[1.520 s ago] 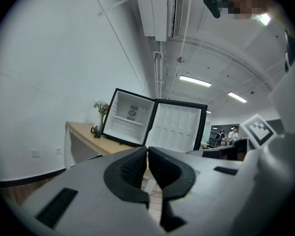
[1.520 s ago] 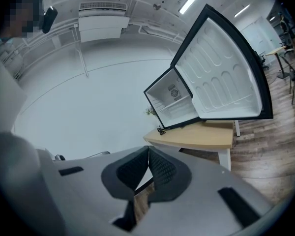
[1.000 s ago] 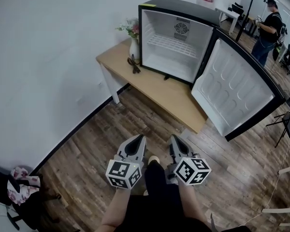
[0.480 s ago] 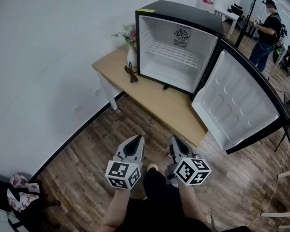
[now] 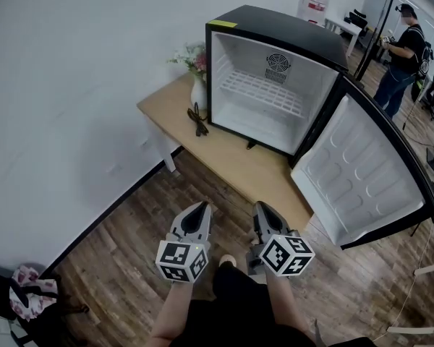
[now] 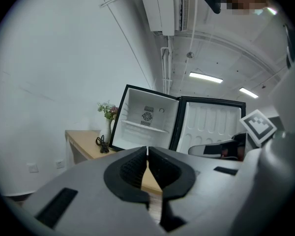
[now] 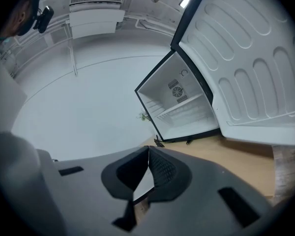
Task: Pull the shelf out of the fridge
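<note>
We noted the white wire shelf seated mid-height inside the open fridge, which stood on the wooden counter with its door swung wide. Our left gripper and right gripper hung over the floor, short of the counter, both jaws clenched on nothing.

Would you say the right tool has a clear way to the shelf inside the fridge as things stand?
Likely yes, though not from here: the fridge door stands wide open and nothing blocks the wire shelf. The right tool is shut and short of the table.
</note>
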The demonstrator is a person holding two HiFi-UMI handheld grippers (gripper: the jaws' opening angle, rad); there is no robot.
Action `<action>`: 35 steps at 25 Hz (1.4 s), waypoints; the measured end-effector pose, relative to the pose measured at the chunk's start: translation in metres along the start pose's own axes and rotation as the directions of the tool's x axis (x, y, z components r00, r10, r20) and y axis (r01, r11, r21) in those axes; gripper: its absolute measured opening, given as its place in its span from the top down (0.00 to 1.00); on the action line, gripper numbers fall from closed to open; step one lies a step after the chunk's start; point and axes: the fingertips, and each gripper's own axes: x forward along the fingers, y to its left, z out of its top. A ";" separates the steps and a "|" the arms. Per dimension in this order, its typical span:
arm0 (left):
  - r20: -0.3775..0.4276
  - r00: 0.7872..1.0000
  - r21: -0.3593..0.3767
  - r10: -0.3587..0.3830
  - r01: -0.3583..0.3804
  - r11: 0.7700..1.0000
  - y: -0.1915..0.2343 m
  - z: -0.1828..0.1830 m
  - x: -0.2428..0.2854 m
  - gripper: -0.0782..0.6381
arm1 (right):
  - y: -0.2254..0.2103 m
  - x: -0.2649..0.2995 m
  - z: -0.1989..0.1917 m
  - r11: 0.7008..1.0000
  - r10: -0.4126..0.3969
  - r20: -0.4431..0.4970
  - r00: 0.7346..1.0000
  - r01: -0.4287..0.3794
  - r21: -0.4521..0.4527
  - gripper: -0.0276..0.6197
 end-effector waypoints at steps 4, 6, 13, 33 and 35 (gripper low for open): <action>0.007 1.000 0.008 0.022 -0.022 1.000 0.017 0.009 0.019 0.88 | -0.005 0.023 0.014 1.000 0.003 0.012 1.000 -0.003 -0.004 0.97; 0.009 0.999 0.011 0.034 -0.034 0.999 0.026 0.012 0.029 0.88 | -0.011 0.035 0.021 1.000 -0.001 0.018 1.000 0.001 -0.004 0.97; 0.017 0.998 0.003 0.066 -0.066 0.998 0.055 0.020 0.062 0.88 | -0.029 0.071 0.040 1.000 -0.014 0.029 0.999 0.014 -0.006 0.97; 0.021 0.995 0.041 0.099 -0.100 0.994 0.088 0.022 0.099 0.88 | -0.070 0.103 0.053 0.997 -0.077 0.062 0.995 0.076 0.010 0.97; 0.020 0.995 0.022 0.096 -0.097 0.995 0.090 0.021 0.098 0.88 | -0.072 0.101 0.052 0.996 -0.087 0.062 0.994 0.086 0.017 0.97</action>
